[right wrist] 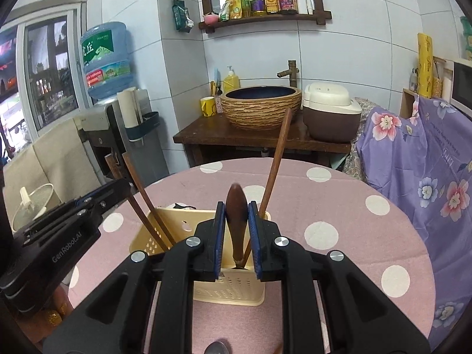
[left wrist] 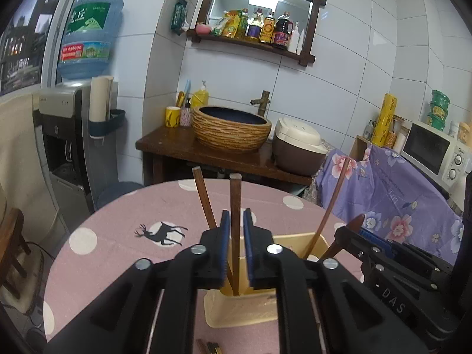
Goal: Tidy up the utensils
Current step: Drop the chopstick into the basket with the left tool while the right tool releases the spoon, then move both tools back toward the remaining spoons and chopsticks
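Note:
A cream plastic utensil holder (left wrist: 244, 306) (right wrist: 227, 289) stands on the pink dotted table. My left gripper (left wrist: 236, 221) is shut on a brown wooden chopstick (left wrist: 235, 206) that stands upright in the holder's left compartment, beside a second chopstick (left wrist: 205, 200). My right gripper (right wrist: 236, 215) is shut on the dark wooden handle of a utensil (right wrist: 237, 221) standing in the right compartment. Another long wooden handle (right wrist: 277, 159) (left wrist: 333, 197) leans there too. The right gripper also shows in the left wrist view (left wrist: 360, 230). The left gripper also shows in the right wrist view (right wrist: 118, 194).
The round table has a pink cloth with white dots (right wrist: 324, 206) and a deer print (left wrist: 162, 233). More utensils lie near the front edge (left wrist: 209, 348) (right wrist: 218, 348). Behind stand a wooden counter with a basin (left wrist: 230, 129), a rice cooker (left wrist: 298, 147) and a water dispenser (left wrist: 67, 135).

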